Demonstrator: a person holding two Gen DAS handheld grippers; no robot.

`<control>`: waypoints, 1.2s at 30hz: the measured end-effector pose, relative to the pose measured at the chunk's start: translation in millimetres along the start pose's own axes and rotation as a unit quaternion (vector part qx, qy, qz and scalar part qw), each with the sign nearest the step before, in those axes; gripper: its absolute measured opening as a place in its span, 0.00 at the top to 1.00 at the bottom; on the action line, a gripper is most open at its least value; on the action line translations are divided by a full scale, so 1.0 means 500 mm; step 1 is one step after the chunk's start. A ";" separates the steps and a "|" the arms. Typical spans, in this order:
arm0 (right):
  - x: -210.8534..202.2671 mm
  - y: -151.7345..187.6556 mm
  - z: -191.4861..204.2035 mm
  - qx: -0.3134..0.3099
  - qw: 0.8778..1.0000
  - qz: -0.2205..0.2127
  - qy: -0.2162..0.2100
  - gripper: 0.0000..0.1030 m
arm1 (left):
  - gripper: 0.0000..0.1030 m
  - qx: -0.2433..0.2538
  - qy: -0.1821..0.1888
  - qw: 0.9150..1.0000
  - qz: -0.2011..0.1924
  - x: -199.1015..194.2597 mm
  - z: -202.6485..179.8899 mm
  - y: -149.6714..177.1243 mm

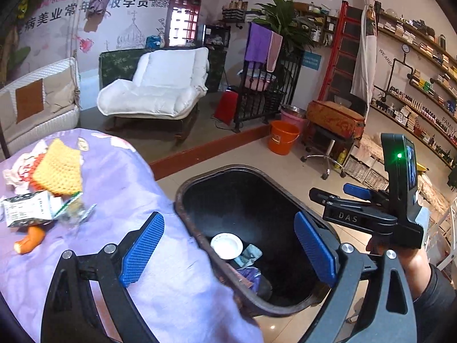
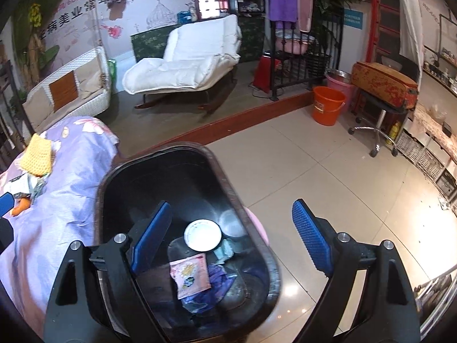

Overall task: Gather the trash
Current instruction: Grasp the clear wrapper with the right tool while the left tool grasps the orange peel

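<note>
Both grippers stand wide open and hold nothing. The left gripper (image 1: 228,251) hangs over the edge where the purple cloth (image 1: 120,200) meets the rim of the black bin (image 1: 182,200); the right gripper (image 2: 231,240) hangs over the bin mouth, one finger above the inside and the other out over the floor tiles.

Trash already in the bin: a white lid (image 2: 202,234), a pink packet (image 2: 190,274) and crumpled wrappers.

Trash not yet collected lies on the cloth at about 9 o'clock in the left wrist view: a printed carton (image 1: 27,208), a clear wrapper (image 1: 77,211) just beside it, a crumpled paper (image 1: 20,168), a yellow crocheted piece (image 1: 58,171) and an orange scrap (image 1: 30,240).

These things are probably light. The carton looks thin-walled and likely to crush; pinch it across its narrow sides. The wrapper is likely slippery and limp; take it at a bunched fold.
</note>
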State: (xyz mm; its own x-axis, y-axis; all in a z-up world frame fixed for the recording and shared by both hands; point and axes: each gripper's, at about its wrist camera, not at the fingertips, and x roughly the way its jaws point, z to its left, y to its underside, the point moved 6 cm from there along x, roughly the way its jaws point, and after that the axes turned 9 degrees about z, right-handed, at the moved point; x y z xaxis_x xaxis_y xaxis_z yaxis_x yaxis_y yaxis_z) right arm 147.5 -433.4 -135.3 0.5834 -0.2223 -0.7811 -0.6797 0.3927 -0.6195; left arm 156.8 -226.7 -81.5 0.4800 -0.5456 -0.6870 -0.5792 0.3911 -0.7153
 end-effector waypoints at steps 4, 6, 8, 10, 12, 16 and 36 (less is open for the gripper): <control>-0.008 0.003 0.057 -0.030 0.999 -0.004 -0.028 0.16 | 0.10 -0.017 -0.012 1.000 -0.009 -0.037 0.041 0.016; -0.011 0.004 0.089 -0.045 0.998 -0.004 -0.043 0.16 | 0.09 -0.031 -0.021 0.999 -0.010 -0.055 0.068 0.026; -0.014 0.003 0.122 -0.060 0.996 -0.002 -0.062 0.16 | 0.09 -0.045 -0.031 0.998 -0.013 -0.071 0.095 0.037; -0.019 0.007 0.160 -0.078 0.994 -0.003 -0.081 0.15 | 0.09 -0.056 -0.046 0.997 -0.013 -0.085 0.123 0.052; -0.025 0.010 0.198 -0.096 0.990 -0.003 -0.101 0.15 | 0.09 -0.067 -0.067 0.995 -0.006 -0.098 0.158 0.067; -0.026 0.021 0.276 -0.129 0.981 0.012 -0.142 0.14 | 0.09 -0.098 -0.089 0.991 0.004 -0.124 0.239 0.095; 0.044 0.036 0.625 -0.330 0.921 0.086 -0.187 0.14 | 0.18 -0.150 -0.152 0.969 0.122 -0.062 0.550 0.115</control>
State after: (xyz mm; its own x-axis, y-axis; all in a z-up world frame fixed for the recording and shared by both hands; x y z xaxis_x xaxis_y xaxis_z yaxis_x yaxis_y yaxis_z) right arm 286.9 -152.4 -139.0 0.4705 0.1646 -0.8669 -0.8264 -0.2622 -0.4983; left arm 289.9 16.6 -136.5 0.4510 -0.2029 -0.8692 -0.8431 0.2229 -0.4894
